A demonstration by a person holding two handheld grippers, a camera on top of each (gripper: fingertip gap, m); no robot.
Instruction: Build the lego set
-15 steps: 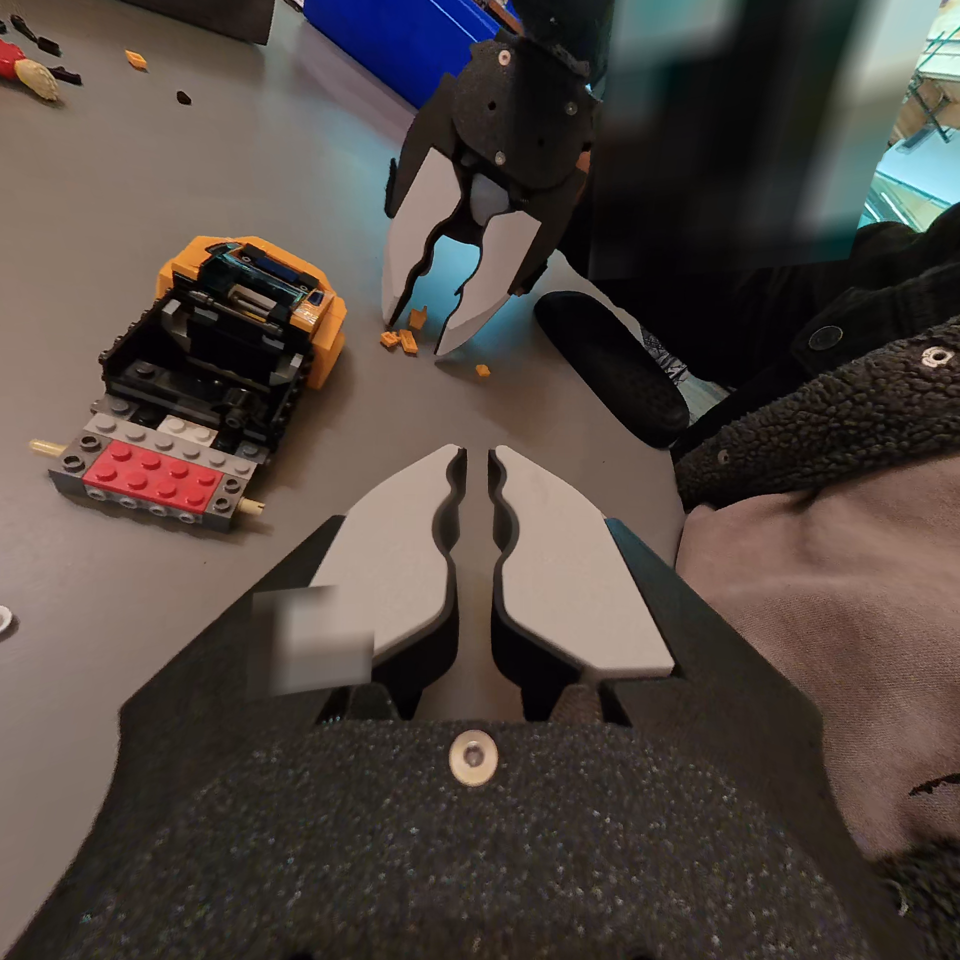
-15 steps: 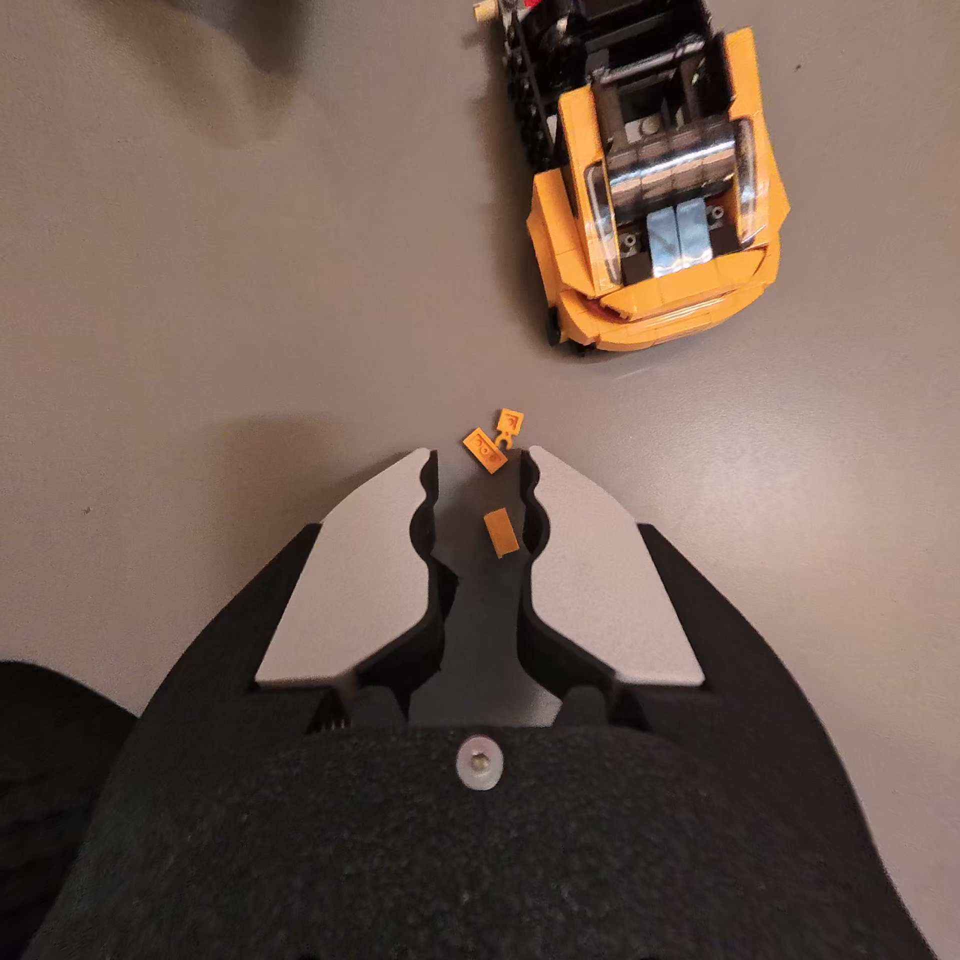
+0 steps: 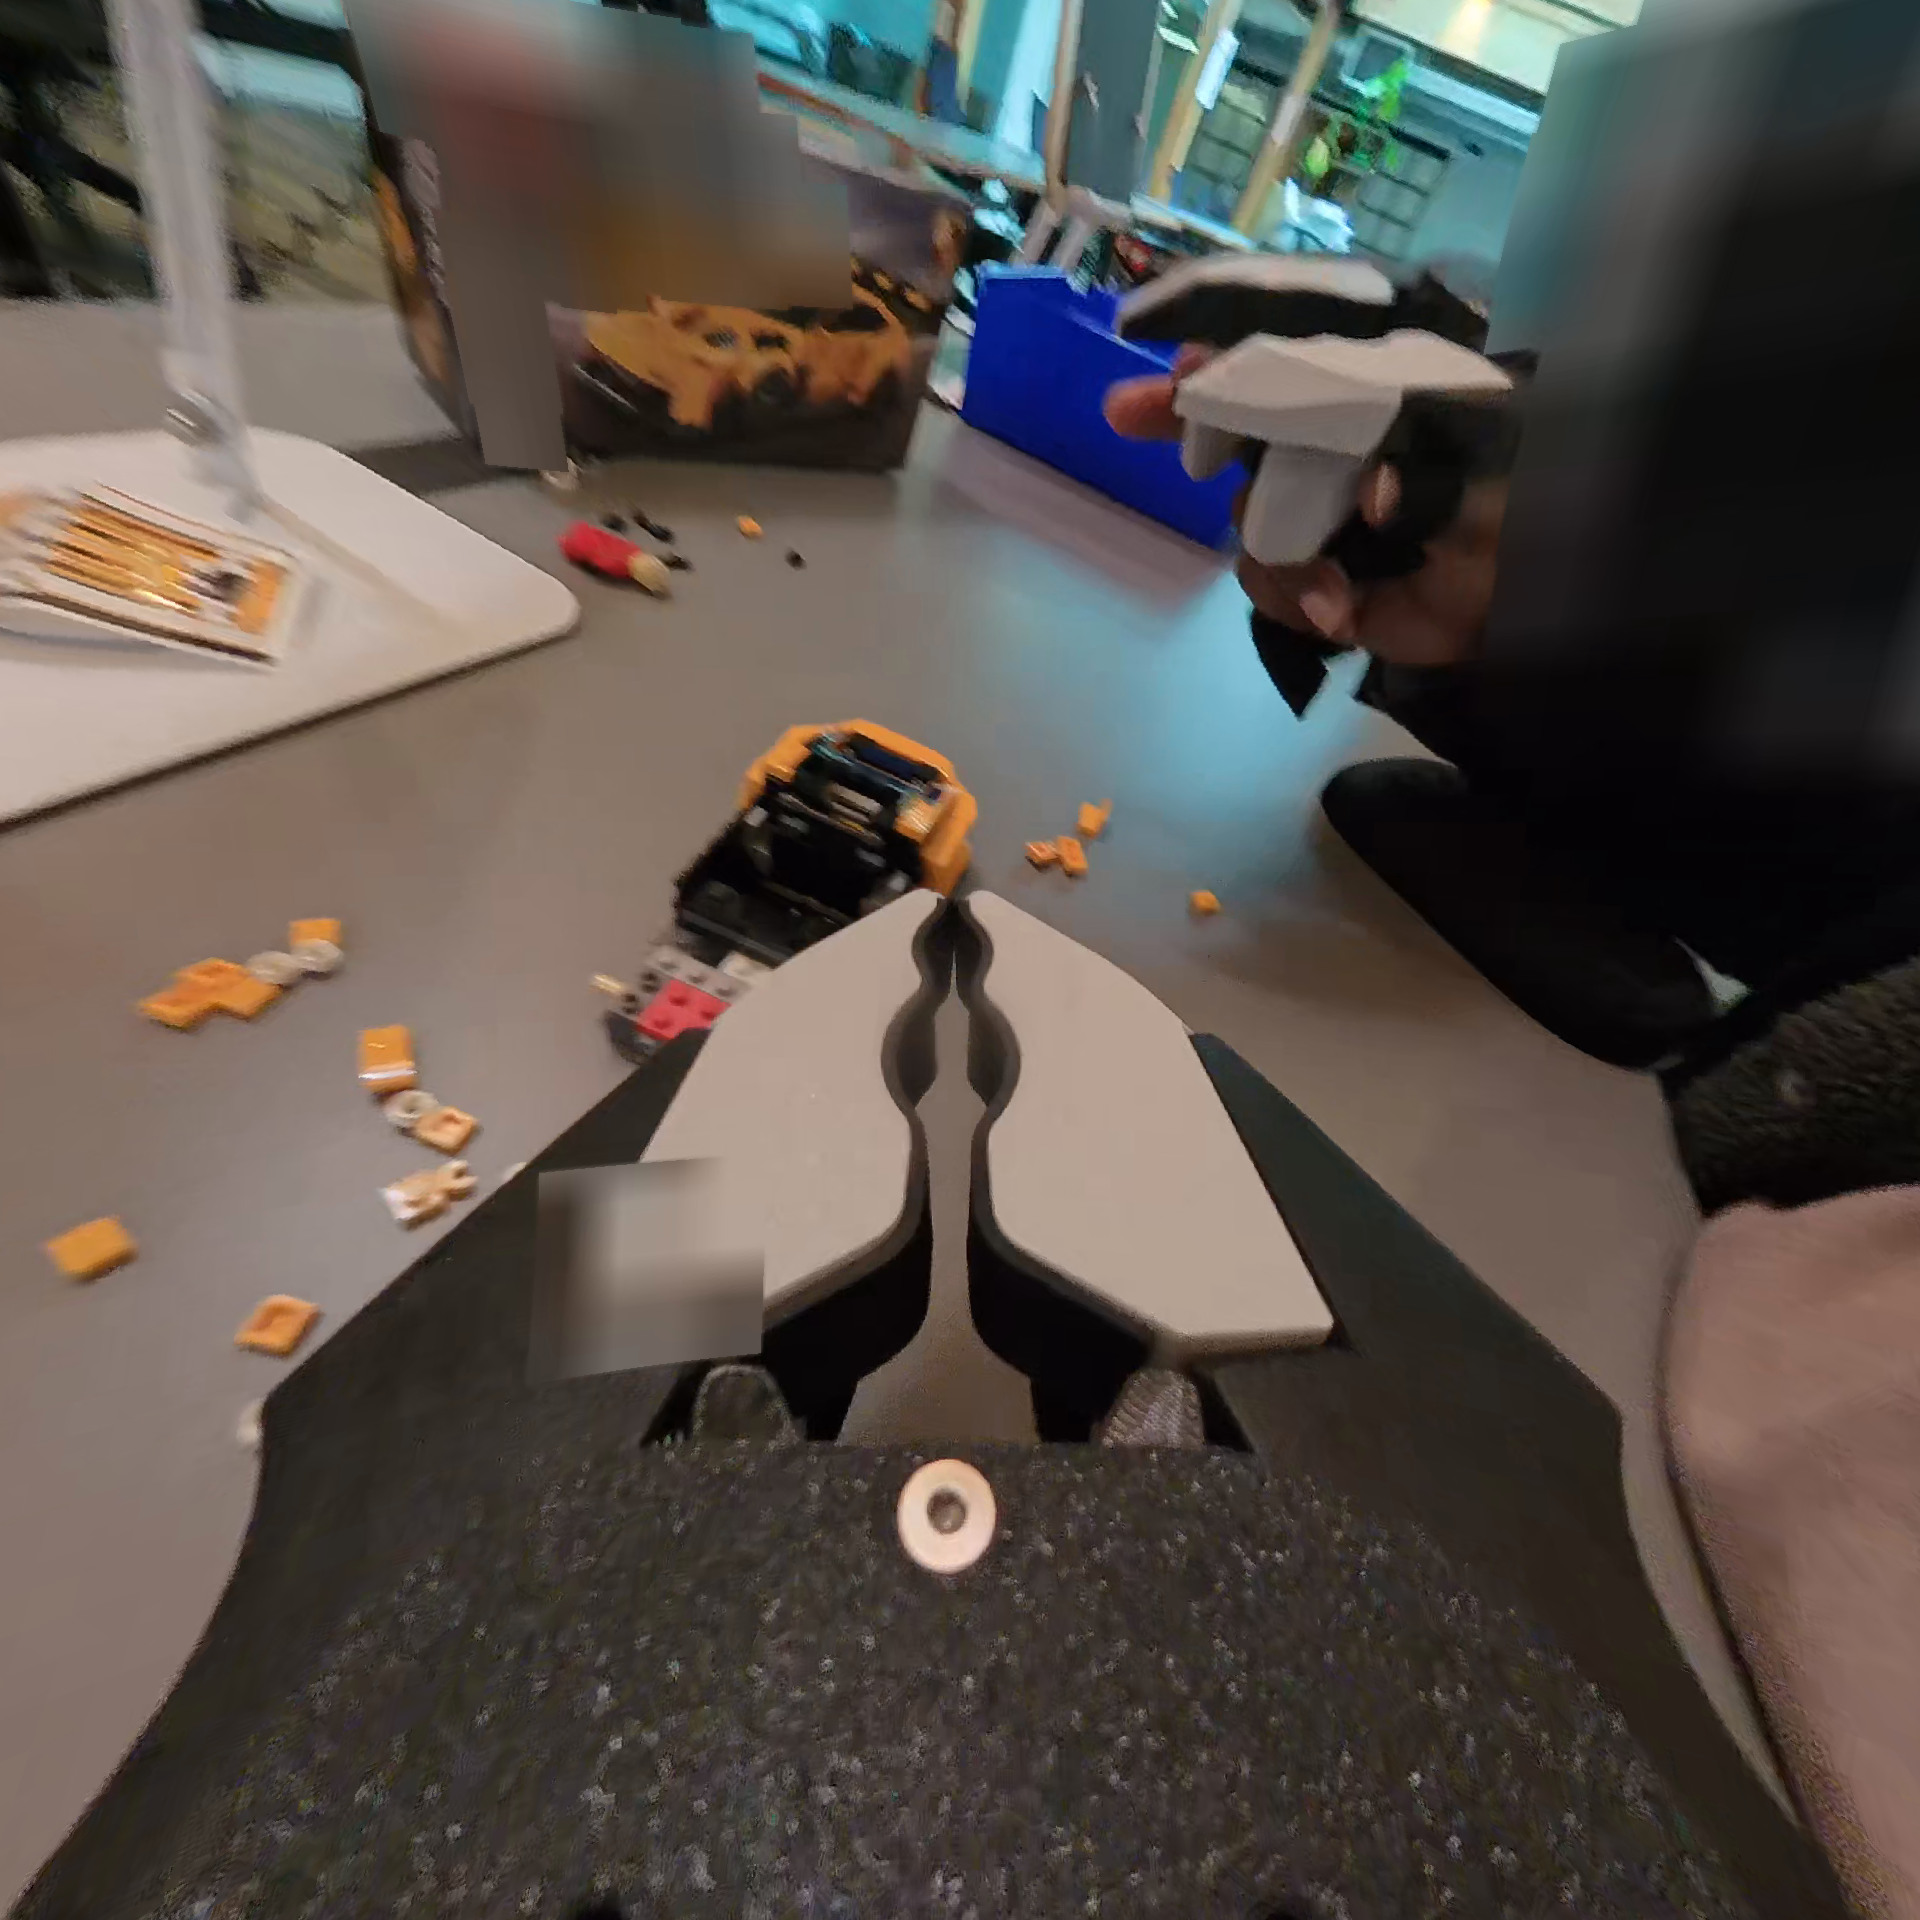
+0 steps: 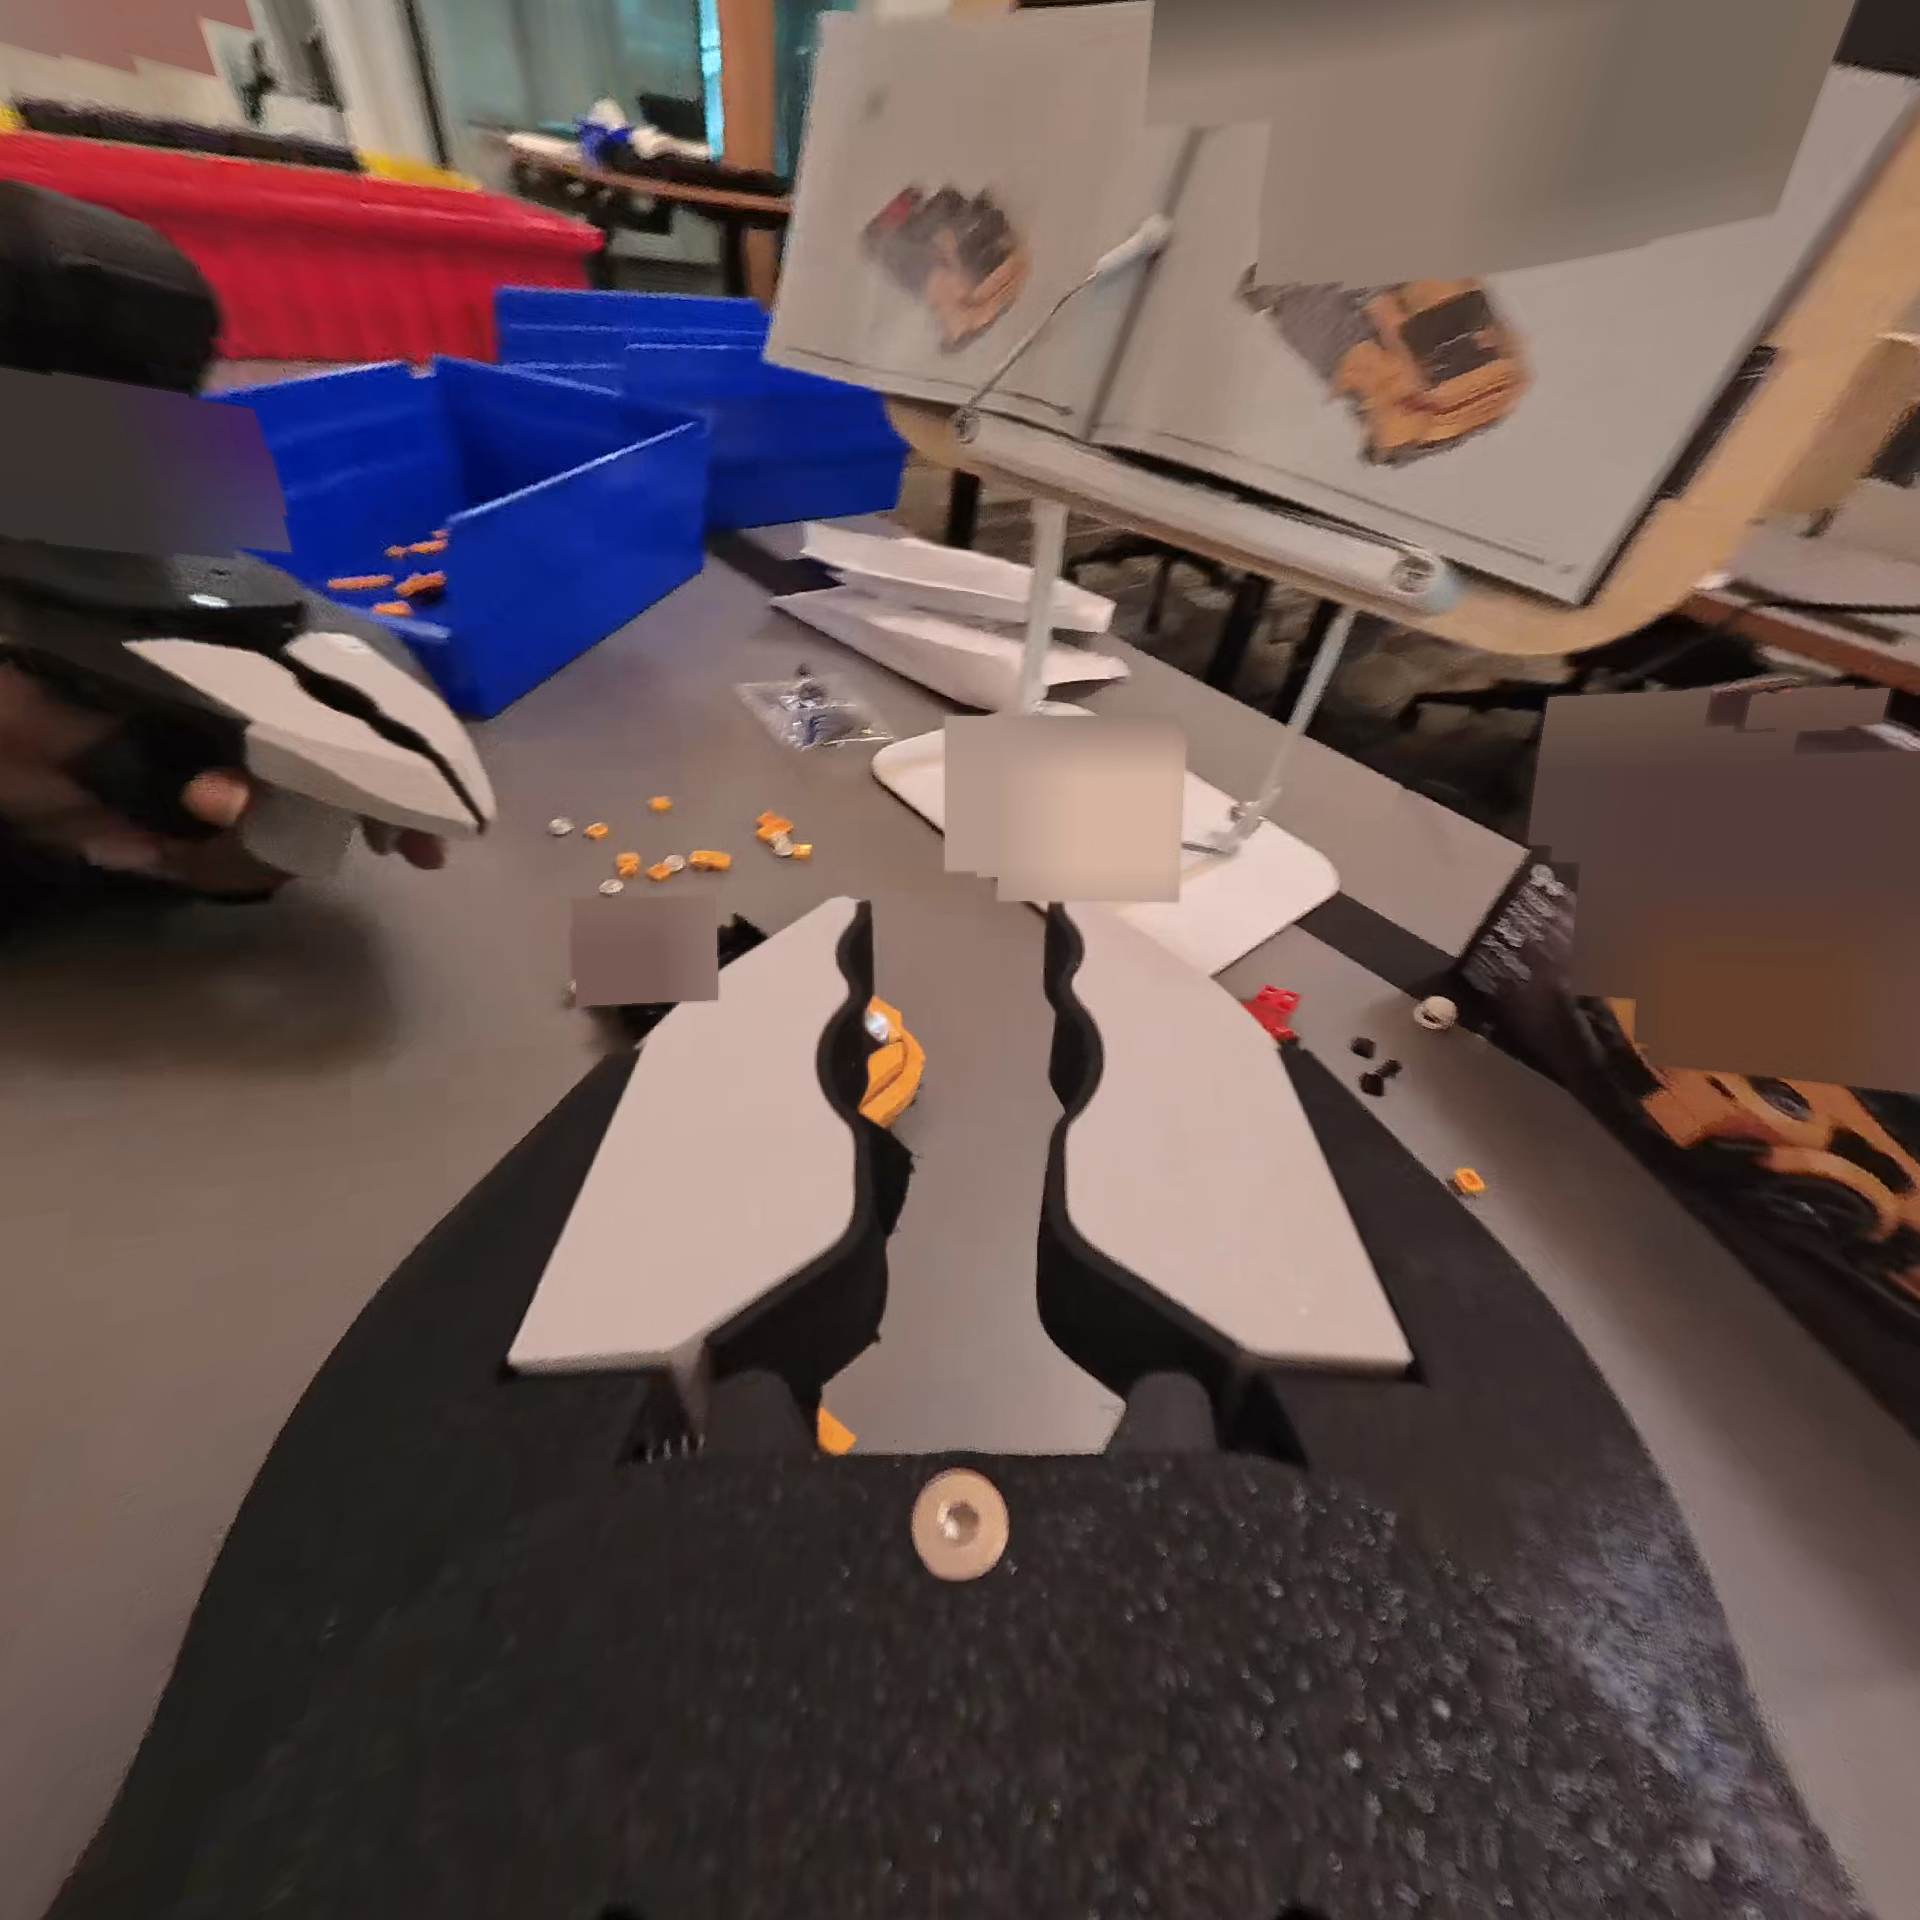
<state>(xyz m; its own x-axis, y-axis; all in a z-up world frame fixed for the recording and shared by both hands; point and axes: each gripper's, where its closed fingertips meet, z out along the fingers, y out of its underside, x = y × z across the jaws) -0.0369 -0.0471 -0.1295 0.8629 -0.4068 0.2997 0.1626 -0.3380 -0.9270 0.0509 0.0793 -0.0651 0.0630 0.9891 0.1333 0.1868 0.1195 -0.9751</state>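
The part-built orange and black lego car (image 3: 831, 842) stands on the grey table just beyond my left gripper (image 3: 951, 912), which is shut and empty with its tips near the car's right rear. In the right wrist view only an orange bit of the car (image 4: 896, 1070) shows past the left finger. My right gripper (image 4: 956, 914) is open and empty; in the left wrist view it (image 3: 1158, 353) is held high at the right, above the table. A few small orange pieces (image 3: 1060, 847) lie right of the car. The left gripper (image 4: 457, 805) also shows in the right wrist view.
Several loose orange and silver pieces (image 3: 384, 1055) lie left of the car. A white stand base (image 3: 312, 644) holds the instruction booklet (image 4: 1143, 312). The set's box (image 3: 727, 374) and blue bins (image 4: 540, 520) stand at the back. Red and black bits (image 4: 1273, 1008) lie nearby. A person's sleeve (image 3: 1818, 1091) is at the right. Some 15 cm of space lies between my two pairs of fingers.
Both views have tilted up from looking down at the table to looking across it. The right gripper has risen off the small orange pieces. The left gripper's tips have closed together.
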